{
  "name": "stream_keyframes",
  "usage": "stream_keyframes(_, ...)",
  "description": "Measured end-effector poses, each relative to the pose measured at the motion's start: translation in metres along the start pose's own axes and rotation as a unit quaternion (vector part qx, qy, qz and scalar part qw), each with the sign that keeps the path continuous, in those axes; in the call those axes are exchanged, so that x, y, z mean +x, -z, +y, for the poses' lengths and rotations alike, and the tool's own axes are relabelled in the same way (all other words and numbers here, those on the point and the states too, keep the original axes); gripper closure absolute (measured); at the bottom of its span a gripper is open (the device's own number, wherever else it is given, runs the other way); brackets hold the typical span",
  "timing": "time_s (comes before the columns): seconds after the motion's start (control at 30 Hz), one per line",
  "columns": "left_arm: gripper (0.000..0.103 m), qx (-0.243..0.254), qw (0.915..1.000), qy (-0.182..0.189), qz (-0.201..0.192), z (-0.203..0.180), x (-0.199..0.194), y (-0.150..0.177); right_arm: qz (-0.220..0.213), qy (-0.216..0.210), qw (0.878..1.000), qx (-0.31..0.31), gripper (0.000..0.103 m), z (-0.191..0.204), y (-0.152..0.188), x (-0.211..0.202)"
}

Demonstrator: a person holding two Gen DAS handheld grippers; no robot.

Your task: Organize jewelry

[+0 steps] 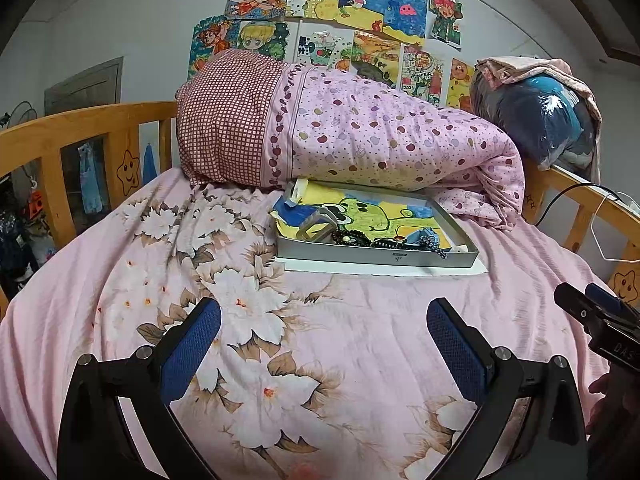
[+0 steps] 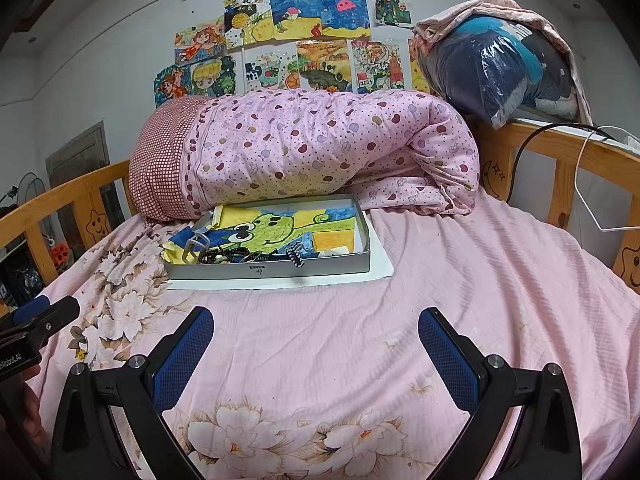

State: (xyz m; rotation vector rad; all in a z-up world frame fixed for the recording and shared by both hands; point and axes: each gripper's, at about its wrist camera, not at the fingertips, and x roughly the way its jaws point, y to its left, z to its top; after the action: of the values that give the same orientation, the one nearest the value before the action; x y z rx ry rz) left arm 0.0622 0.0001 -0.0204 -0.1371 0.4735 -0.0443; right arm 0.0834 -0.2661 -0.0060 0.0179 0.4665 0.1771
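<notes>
tongs, two pairs, left [image 1: 324, 320] and right [image 2: 316, 330], both spread wide, empty; one jewelry tray [image 2: 320, 266] on bedsheet [image 2: 440, 300]

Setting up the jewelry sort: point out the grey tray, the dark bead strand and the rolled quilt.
grey tray [image 2: 320, 270], right wrist view, front wall.
dark bead strand [image 1: 352, 236], left wrist view, middle of the beads.
rolled quilt [image 2: 320, 144], right wrist view, spotted middle.

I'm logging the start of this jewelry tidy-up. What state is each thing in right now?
left gripper: open, empty, above the bedsheet.
right gripper: open, empty, above the bedsheet.
grey box: lidless, resting on a white sheet on the bed.
bead bracelets: piled loosely along the box's near wall, untouched.
bangle: lying in the box, left end.
quilt: rolled up behind the box.
</notes>
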Motion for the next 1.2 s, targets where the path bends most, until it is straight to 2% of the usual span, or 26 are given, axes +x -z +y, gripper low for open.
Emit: stream_keyframes(1.2, 0.002, 0.000, 1.0000, 0.004, 0.003, -0.0074, -0.0013, 0.0013, 0.002, 0.000, 1.000, 0.001, 0.000, -0.0005, 0.0003, 0.0011)
